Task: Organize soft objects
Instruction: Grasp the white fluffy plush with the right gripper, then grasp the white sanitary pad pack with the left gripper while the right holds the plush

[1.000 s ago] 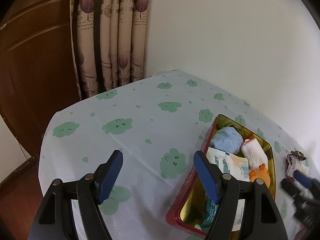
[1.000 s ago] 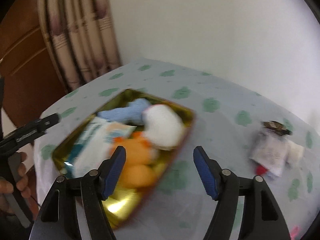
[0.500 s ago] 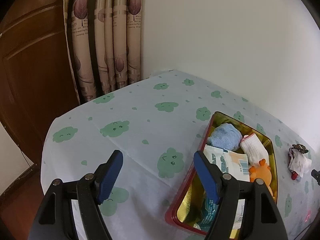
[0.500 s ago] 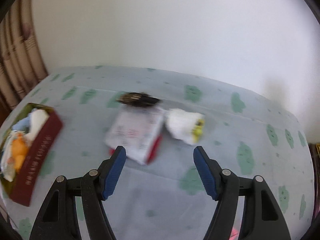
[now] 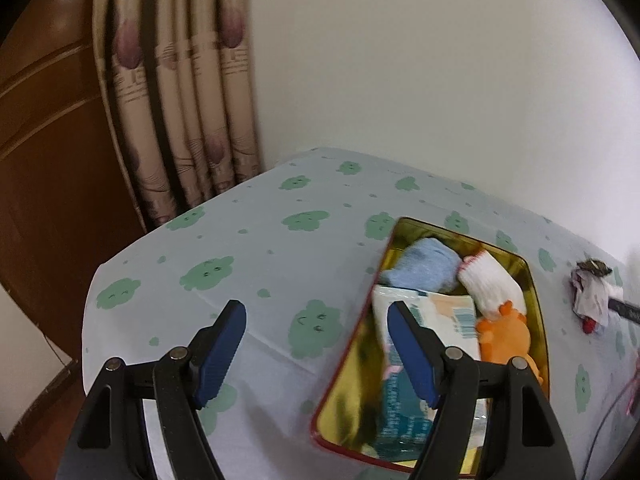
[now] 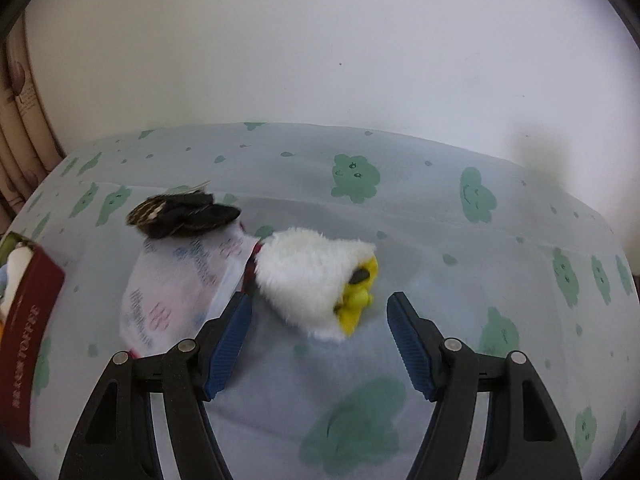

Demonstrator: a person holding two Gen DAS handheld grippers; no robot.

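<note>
A red tin with a gold inside lies on the table and holds a blue cloth, a white sock, an orange plush and a tissue pack. My left gripper is open and empty over the tin's left rim. My right gripper is open, just in front of a white and yellow plush. A white printed pouch and a dark fuzzy item lie left of the plush. The tin's red side shows at the left edge.
The table has a pale cloth with green cloud prints. A white wall stands behind it. A curtain and a brown wooden door are at the back left. The pouch pile lies right of the tin.
My right gripper has swung from the tin to the pouch pile and moved closer to the white plush. My left gripper has shifted slightly toward the tin.
</note>
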